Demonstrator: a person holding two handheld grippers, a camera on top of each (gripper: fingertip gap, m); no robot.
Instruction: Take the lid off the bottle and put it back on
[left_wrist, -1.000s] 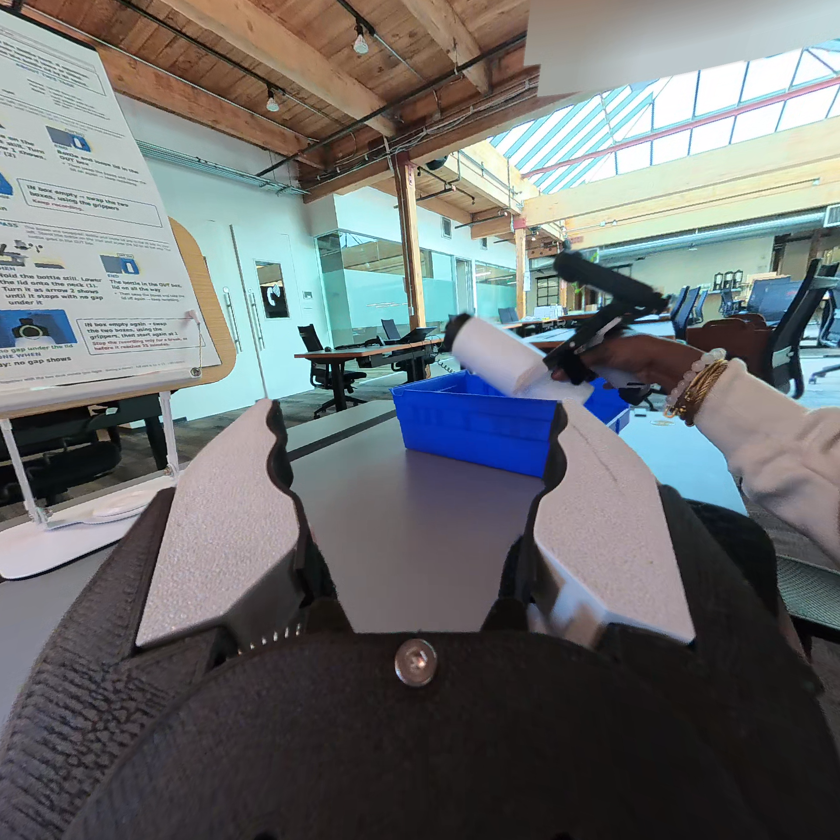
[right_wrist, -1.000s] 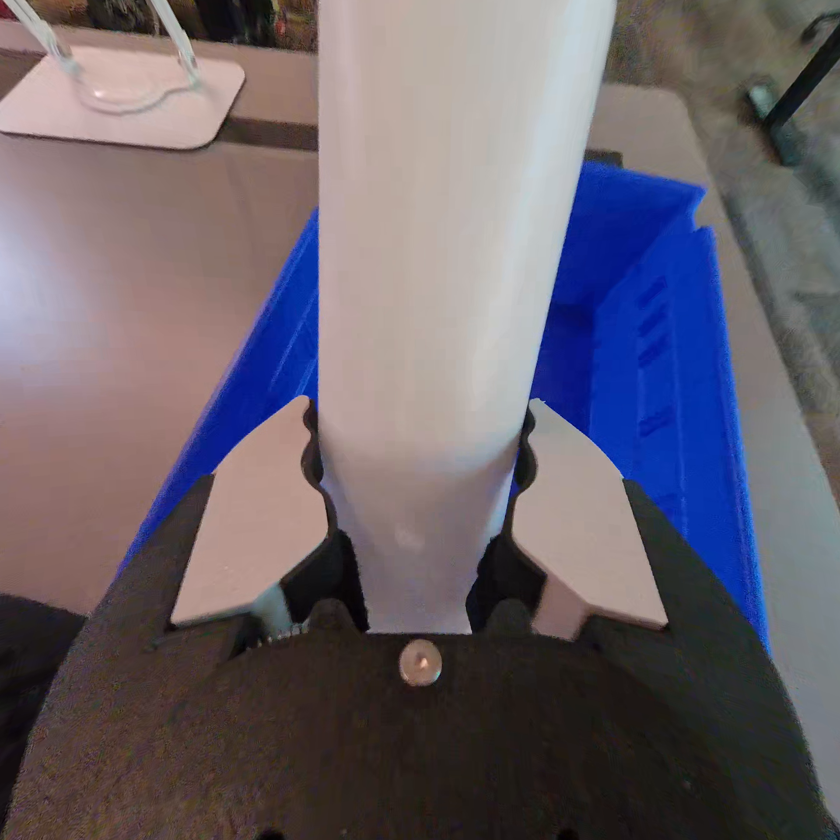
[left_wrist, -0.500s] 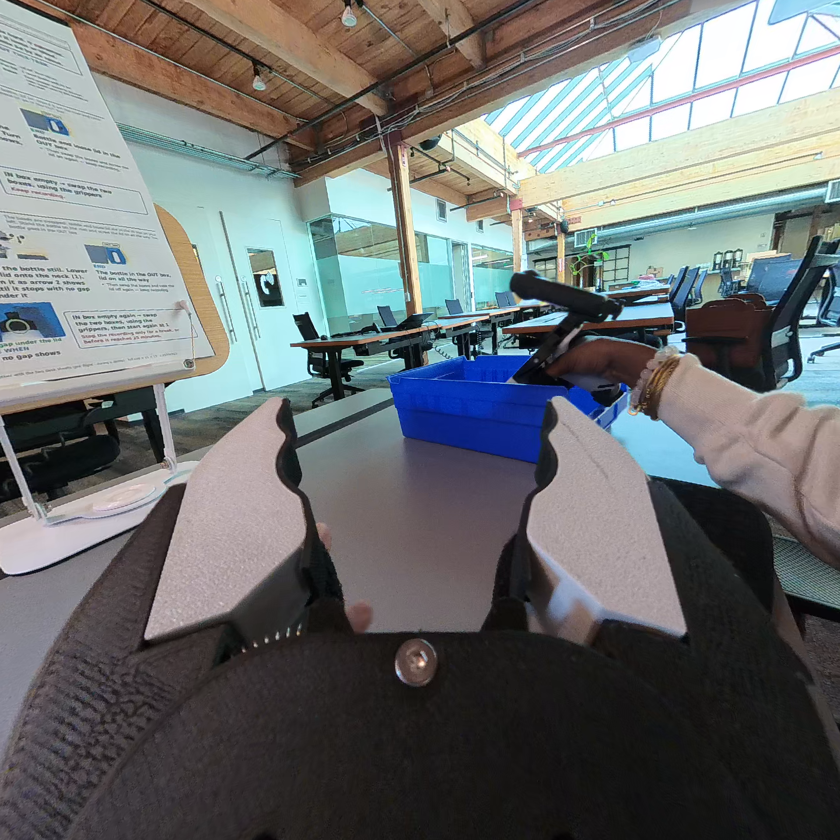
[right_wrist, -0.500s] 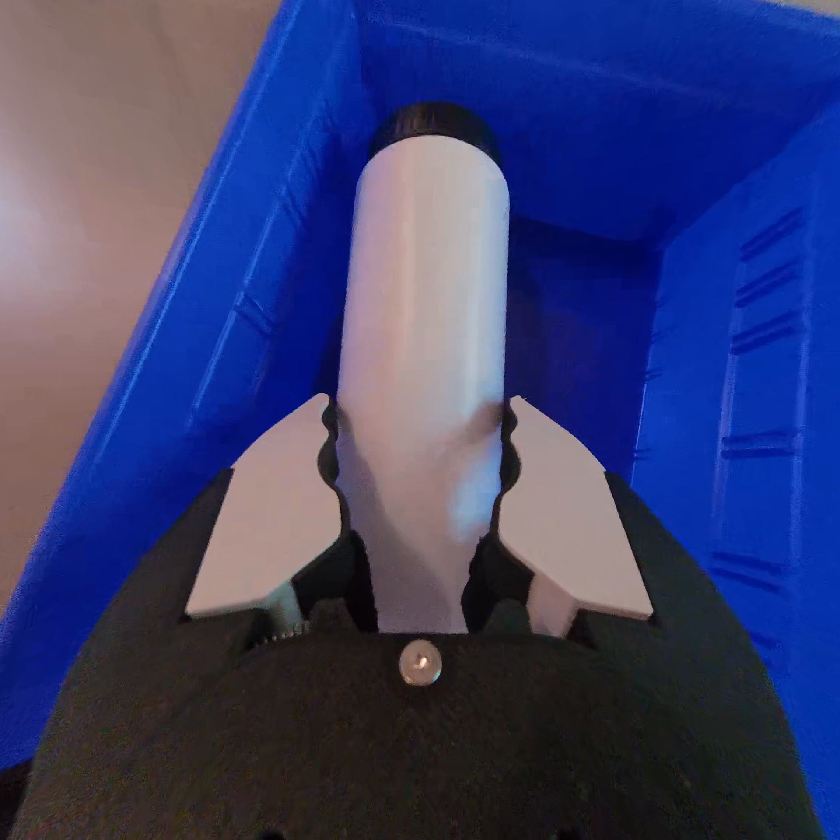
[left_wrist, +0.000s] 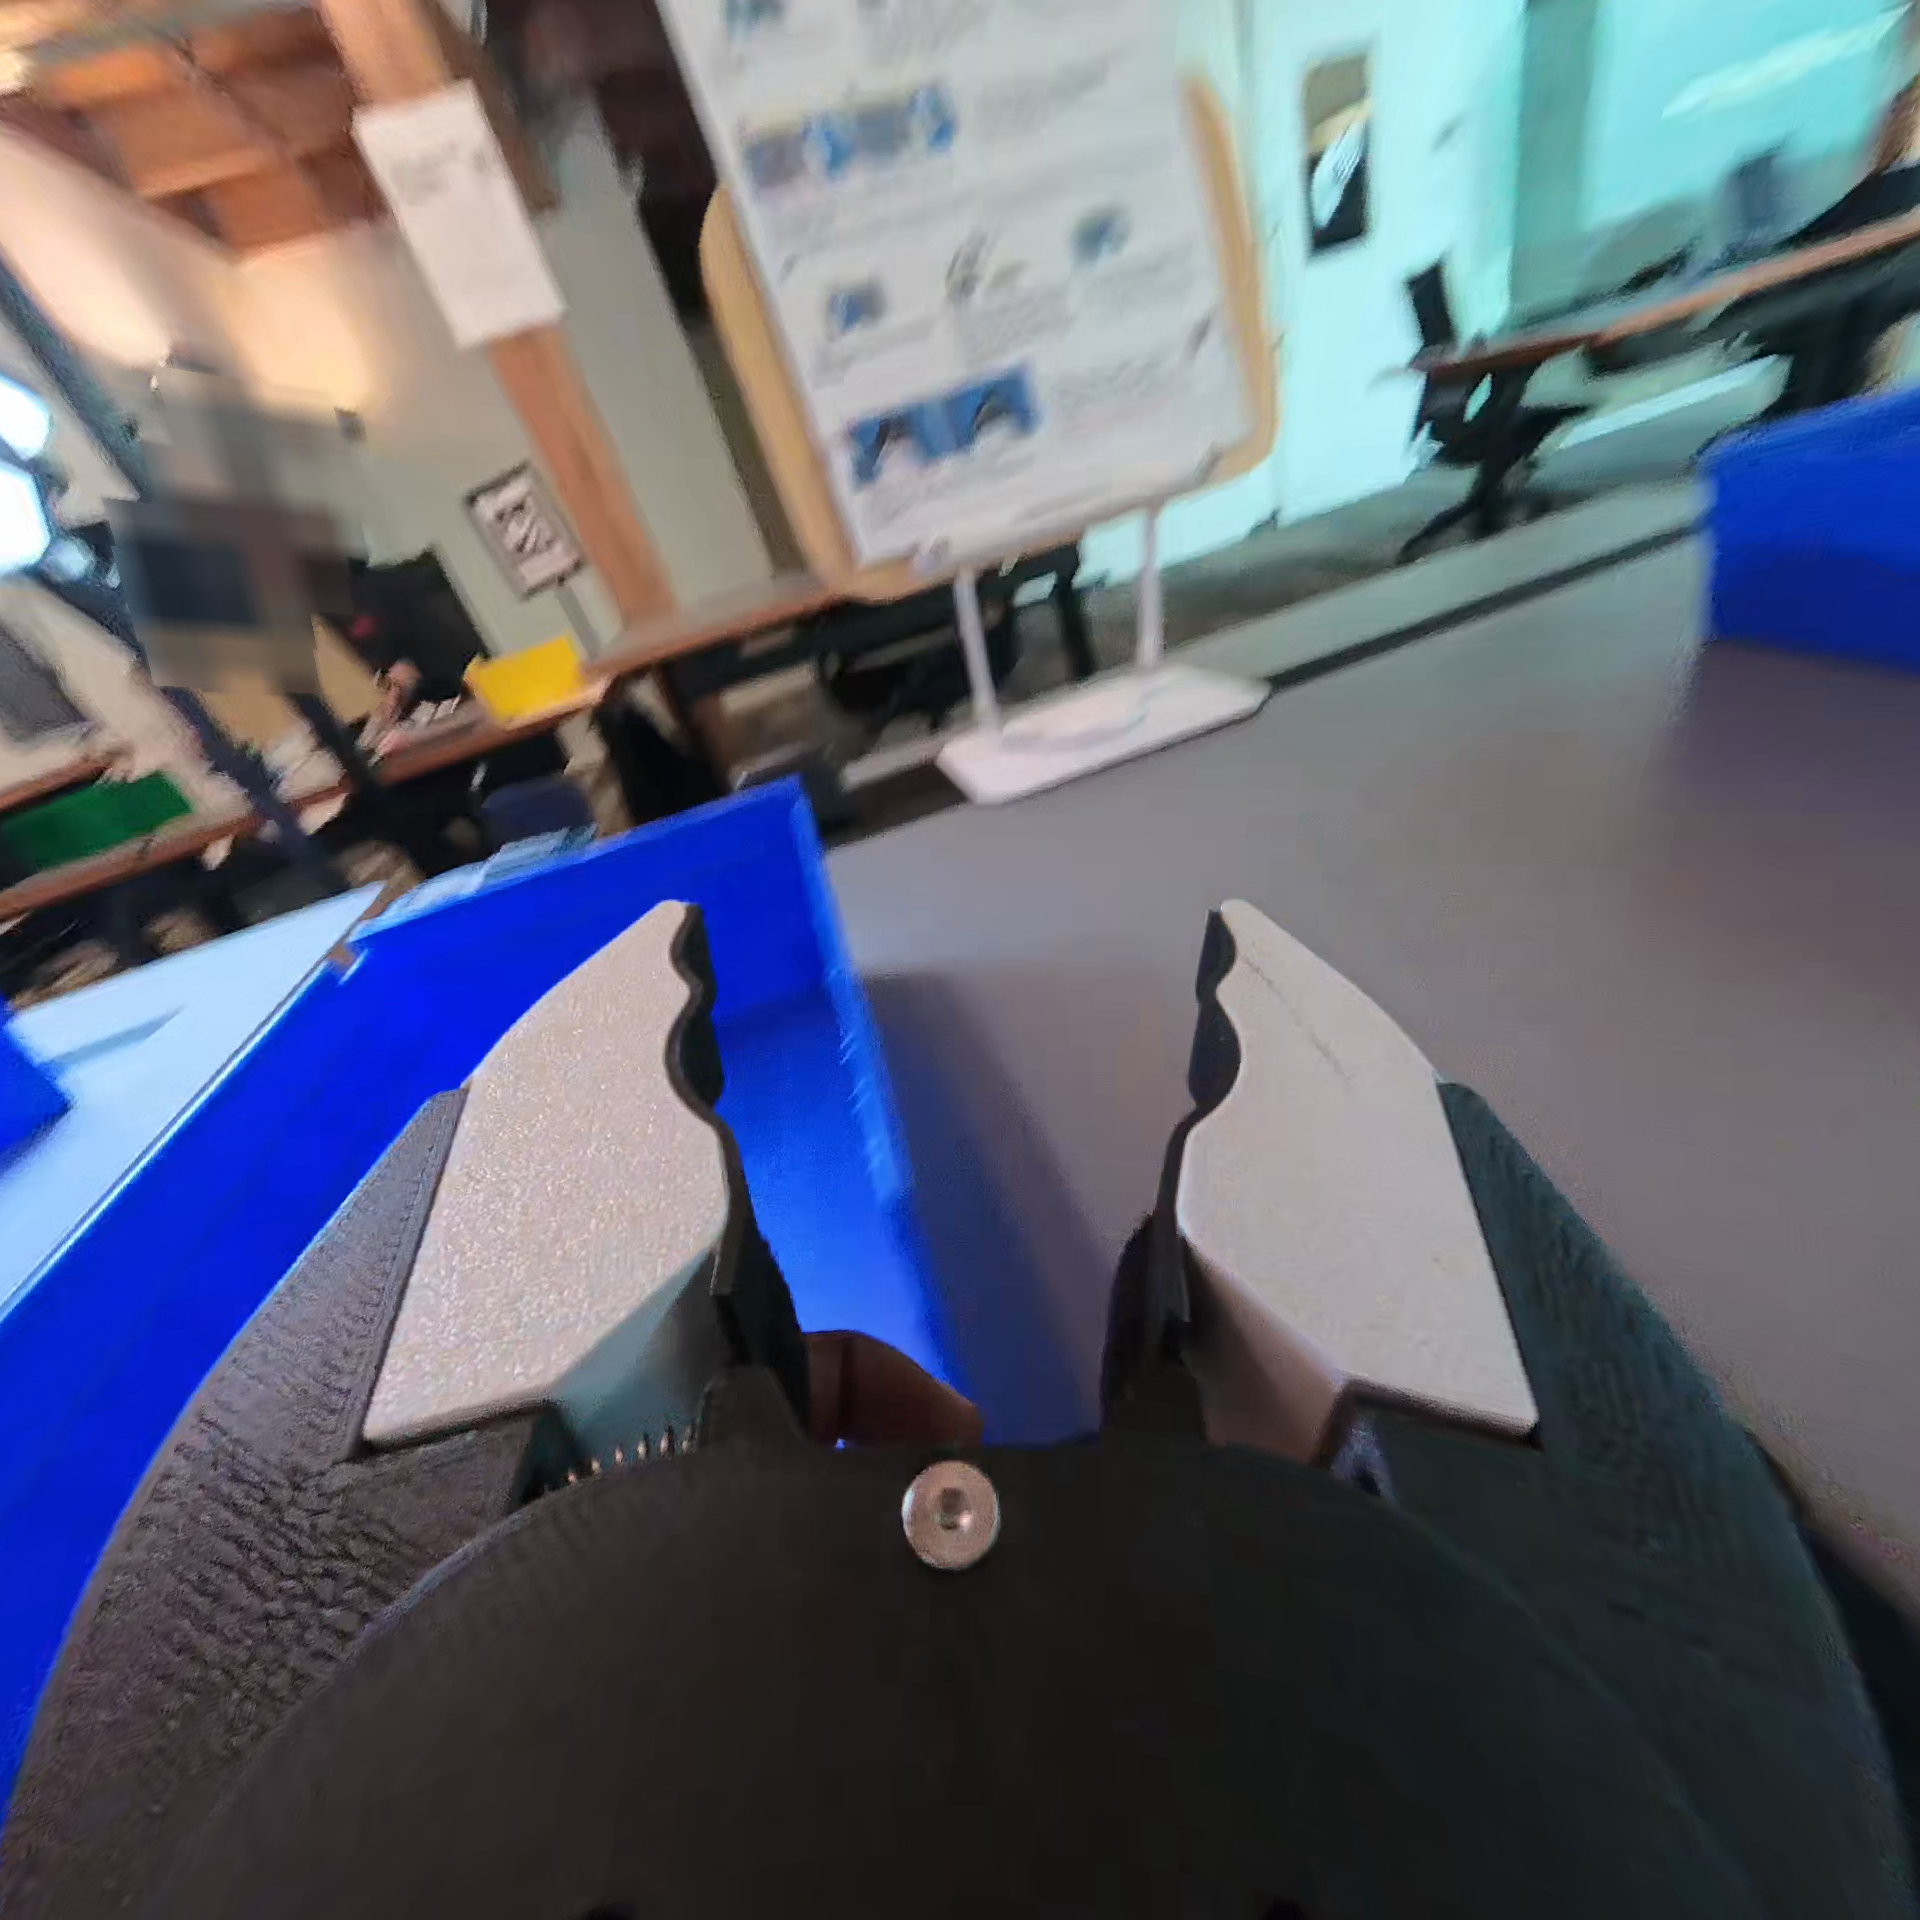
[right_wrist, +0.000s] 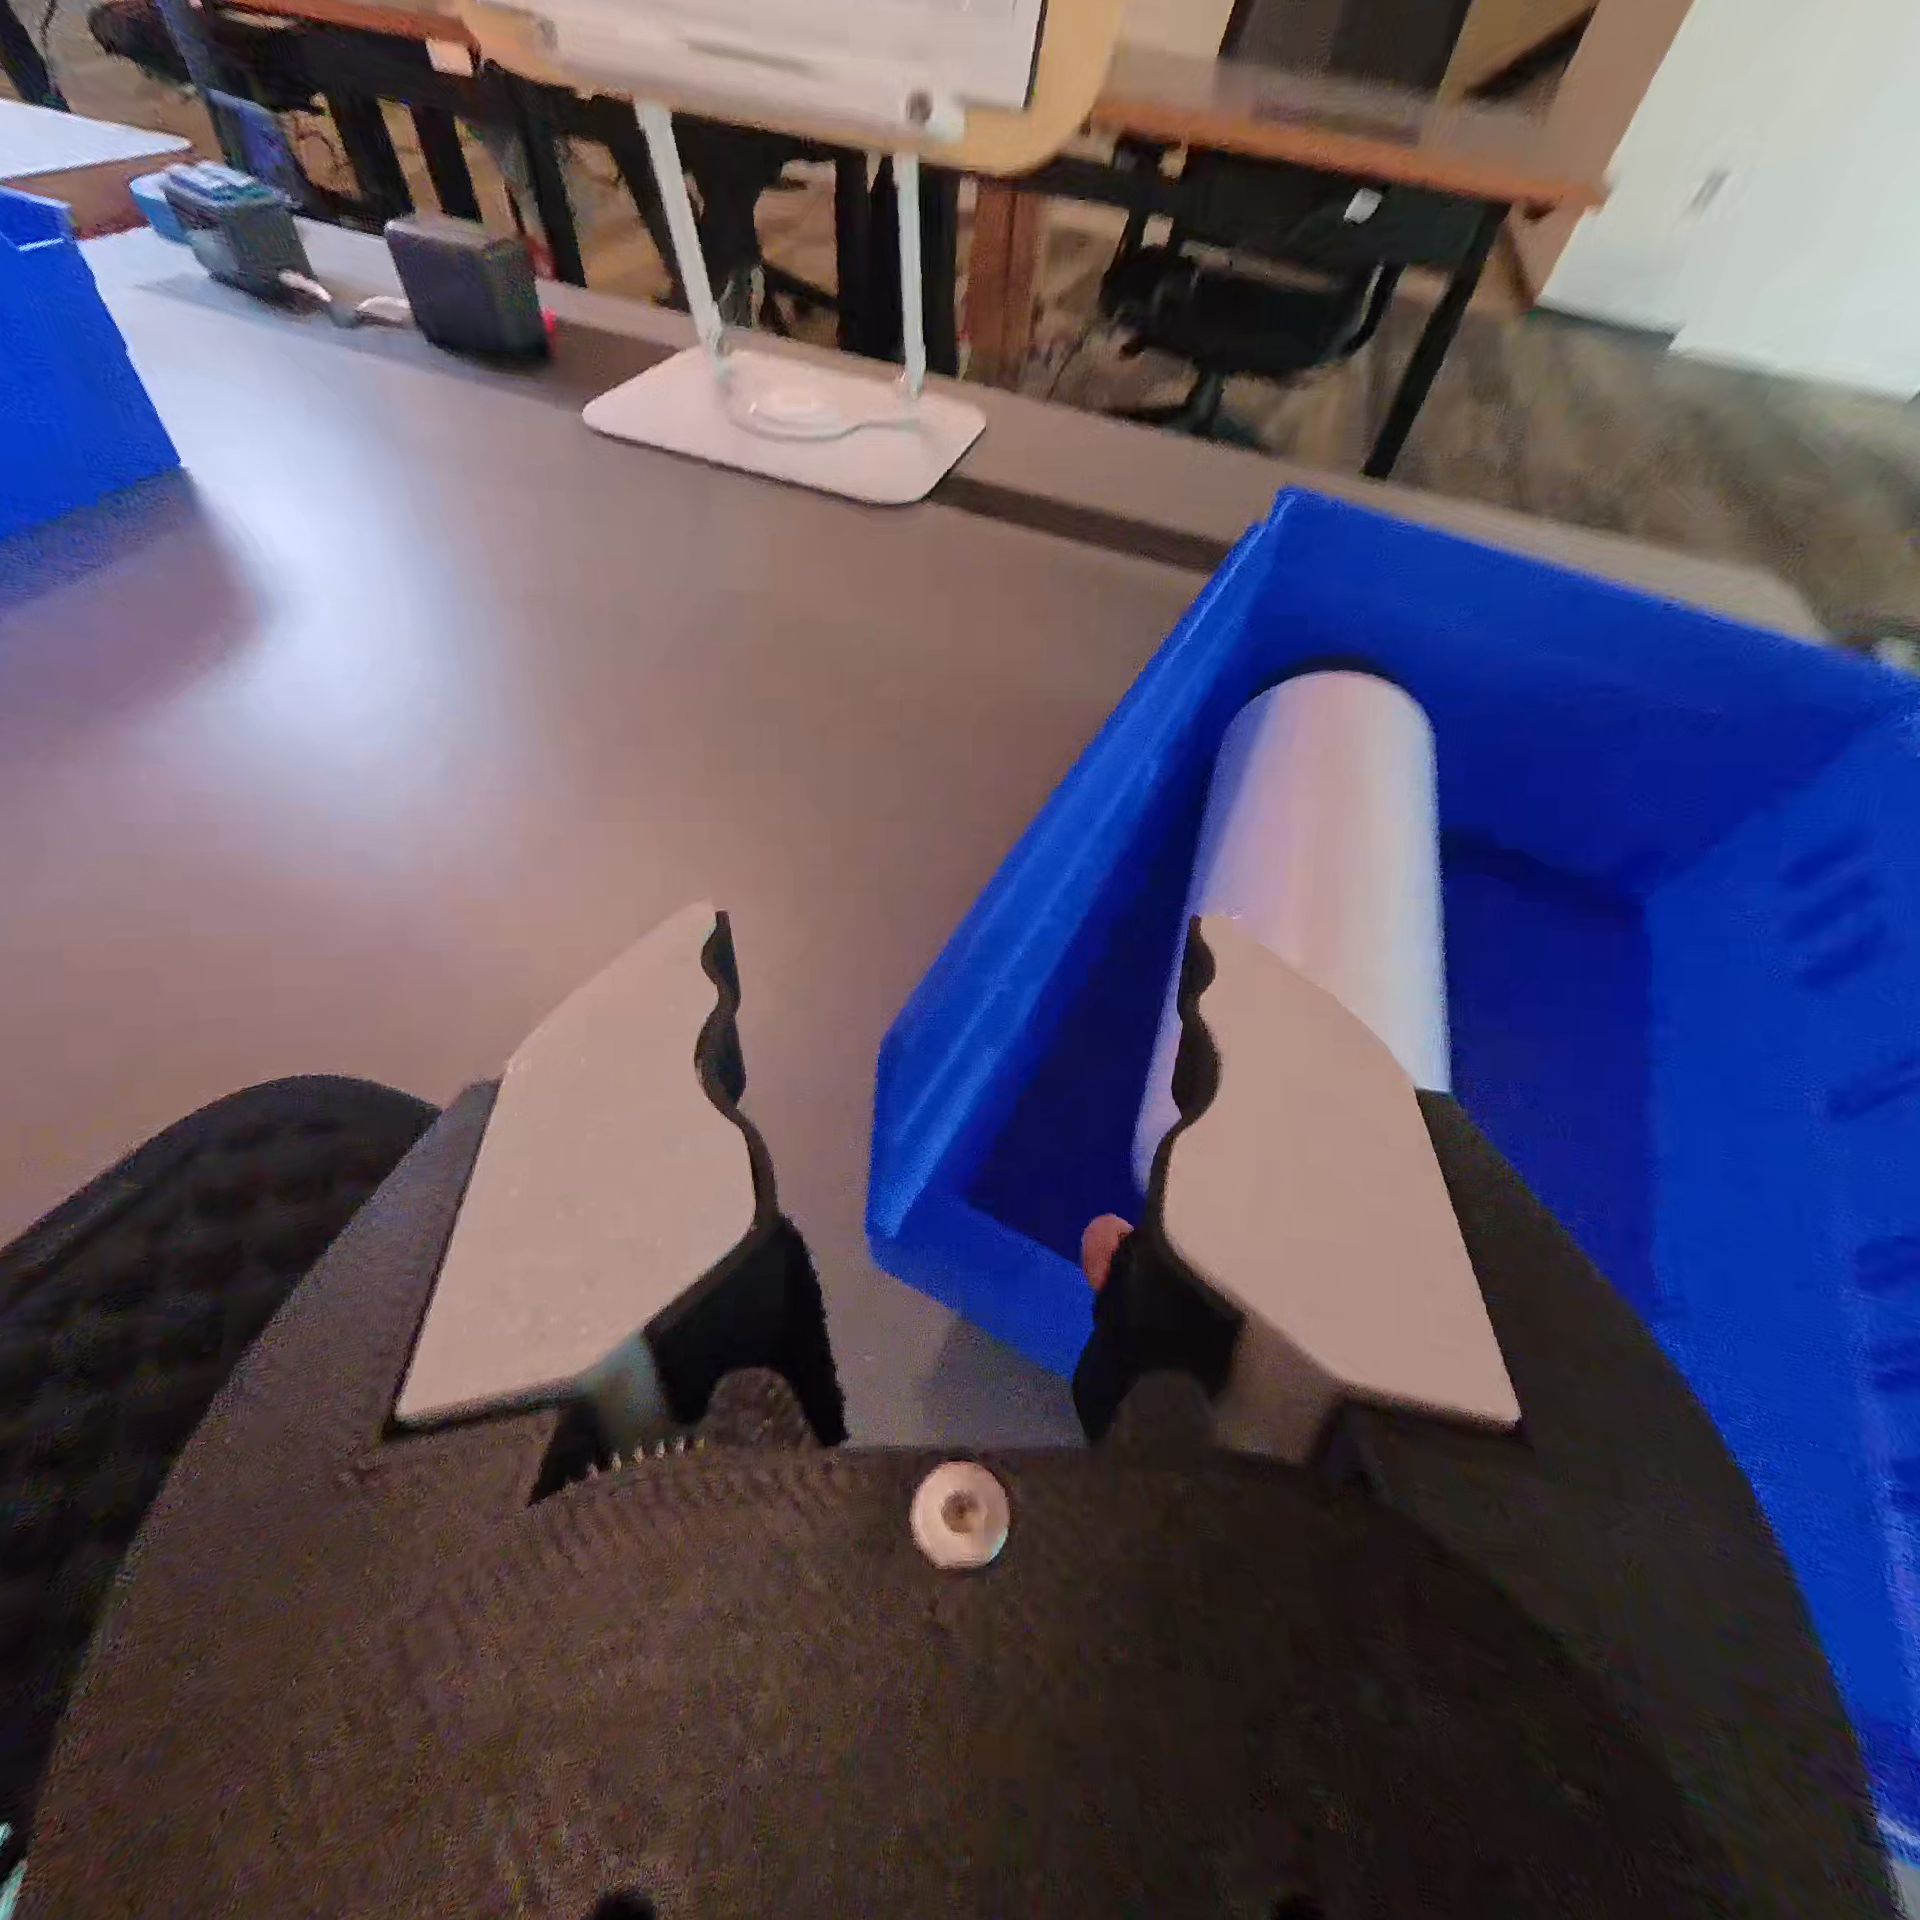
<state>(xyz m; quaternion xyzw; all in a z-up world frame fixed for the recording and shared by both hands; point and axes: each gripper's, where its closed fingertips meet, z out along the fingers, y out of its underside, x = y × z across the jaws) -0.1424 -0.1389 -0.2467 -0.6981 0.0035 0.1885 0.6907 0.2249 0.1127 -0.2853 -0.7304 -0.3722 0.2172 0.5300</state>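
The white cylindrical bottle (right_wrist: 1340, 862) lies on its side inside the blue plastic bin (right_wrist: 1049, 935) at the right, contained so it cannot roll. The right hand-held gripper (right_wrist: 956, 925) hangs empty, jaws apart, above the grey surface (right_wrist: 520, 727); the left hand-held gripper (left_wrist: 951, 920), also spread and empty, points at another blue bin (left_wrist: 436, 997).

1. Bottle (right_wrist: 1340, 852) lies on its side in the right-hand bin (right_wrist: 1049, 935), along the bin's left wall.
2. That bin sits on the table (right_wrist: 540, 727); the sign stand (right_wrist: 790, 416) is behind it, to the left.
3. A second bin (left_wrist: 436, 997) sits at the table's left; its contents cannot be made out.
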